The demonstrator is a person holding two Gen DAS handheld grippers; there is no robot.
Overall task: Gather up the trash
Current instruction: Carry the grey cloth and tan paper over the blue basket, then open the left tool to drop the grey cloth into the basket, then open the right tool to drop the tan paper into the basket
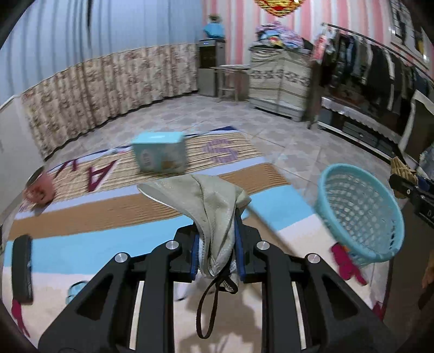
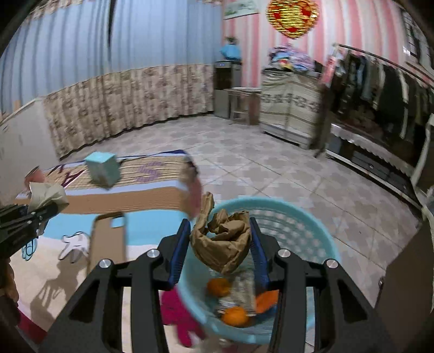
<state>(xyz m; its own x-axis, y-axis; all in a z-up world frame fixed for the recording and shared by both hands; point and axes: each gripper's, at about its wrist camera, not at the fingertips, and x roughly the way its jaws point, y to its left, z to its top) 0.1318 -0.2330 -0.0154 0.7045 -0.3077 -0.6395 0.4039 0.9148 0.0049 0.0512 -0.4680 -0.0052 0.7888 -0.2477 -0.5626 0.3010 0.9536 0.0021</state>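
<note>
Trash in hand, two pieces: one crumpled brown paper bag (image 2: 221,241) clamped between the jaws of the right gripper (image 2: 221,244), held over the basket; one grey-beige face mask (image 1: 210,214) pinched in the narrow jaws of the left gripper (image 1: 217,244), its dark ear loop (image 1: 207,306) dangling below.

Basket: one, light blue plastic, perforated wall (image 2: 306,233); inside it, three orange pieces (image 2: 235,316) and some blurred wrappers, count not readable; it sits at the mat's right edge, tilted in the left wrist view.

Mat: one, striped blue, brown and cream with letters (image 1: 81,244); on it one teal box (image 1: 160,154), one pink cup (image 1: 38,187) at the far left, one dark flat object (image 1: 21,271) near the left edge, one brown phone case (image 2: 108,241); magenta cloth (image 2: 176,317) beside the basket, pieces not countable.

Beyond: tiled floor (image 2: 271,168); one red-gold lantern (image 2: 293,16) overhead; one clothes rail (image 1: 379,68) to the right.
</note>
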